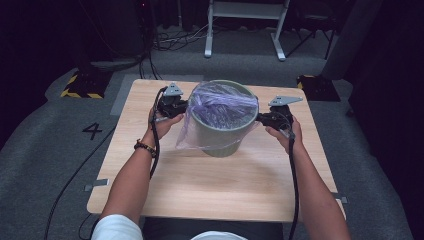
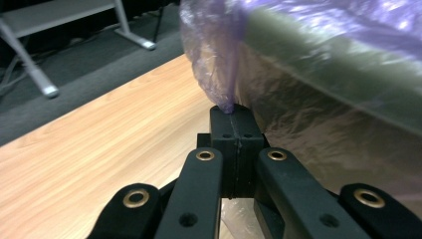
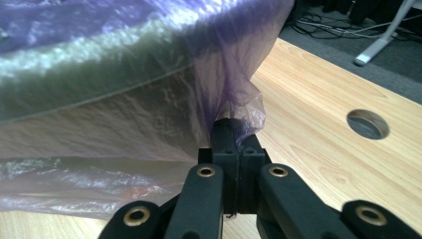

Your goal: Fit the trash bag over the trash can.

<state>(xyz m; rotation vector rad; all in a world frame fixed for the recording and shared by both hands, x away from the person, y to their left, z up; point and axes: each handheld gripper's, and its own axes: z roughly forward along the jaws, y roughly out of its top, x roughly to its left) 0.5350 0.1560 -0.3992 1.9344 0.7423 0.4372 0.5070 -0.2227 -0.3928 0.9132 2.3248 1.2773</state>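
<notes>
A pale green bin (image 1: pixel 222 132) stands on the wooden table (image 1: pixel 200 190), with a thin purple plastic bag (image 1: pixel 220 102) draped over its rim and down its front. My left gripper (image 1: pixel 181 106) is at the bin's left side, shut on a pinch of the bag's edge (image 2: pixel 226 94). At the bin's right side my right gripper (image 1: pixel 261 119) is shut on another pinch of the bag (image 3: pixel 239 107). The bin's wall (image 2: pixel 348 99) stands close beside the left jaws, and the film-covered bin wall (image 3: pixel 99 119) is beside the right jaws.
A round cable hole (image 3: pixel 367 124) is cut in the tabletop near the right gripper. Grey carpet surrounds the table, with a white desk frame (image 1: pixel 245 25) behind it and cables on the floor. A black cable (image 1: pixel 295 190) trails from each gripper along the forearms.
</notes>
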